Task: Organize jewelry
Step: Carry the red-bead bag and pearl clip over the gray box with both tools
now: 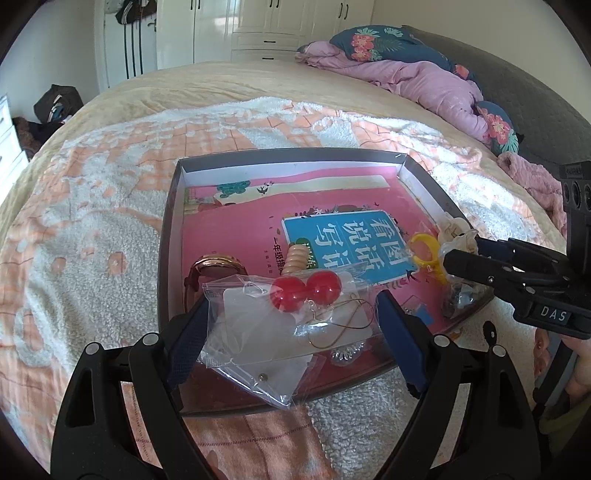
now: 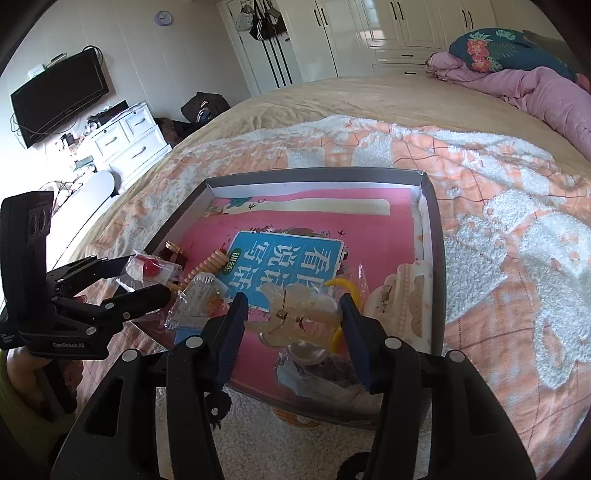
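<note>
A shallow dark box point(image 1: 170, 221) lies on the bed with a pink book point(image 1: 236, 236) as its floor. My left gripper point(image 1: 291, 314) is shut on a clear bag with red bead earrings point(image 1: 306, 291), held over the box's near left part; it also shows in the right wrist view point(image 2: 149, 267). My right gripper point(image 2: 291, 302) is shut on a clear hair claw clip point(image 2: 299, 314), held over the box's near right part; it shows in the left wrist view point(image 1: 458, 240). A yellow ring point(image 1: 424, 247), a wooden bead bracelet point(image 1: 295, 258) and a watch point(image 1: 218, 264) lie in the box.
The box rests on an orange and white fleece blanket point(image 2: 498, 229). A purple quilt and floral pillow point(image 1: 417, 74) lie at the bed's far right. White wardrobes point(image 2: 369, 33) stand behind. A TV point(image 2: 55, 96) and white drawers point(image 2: 125, 136) stand left.
</note>
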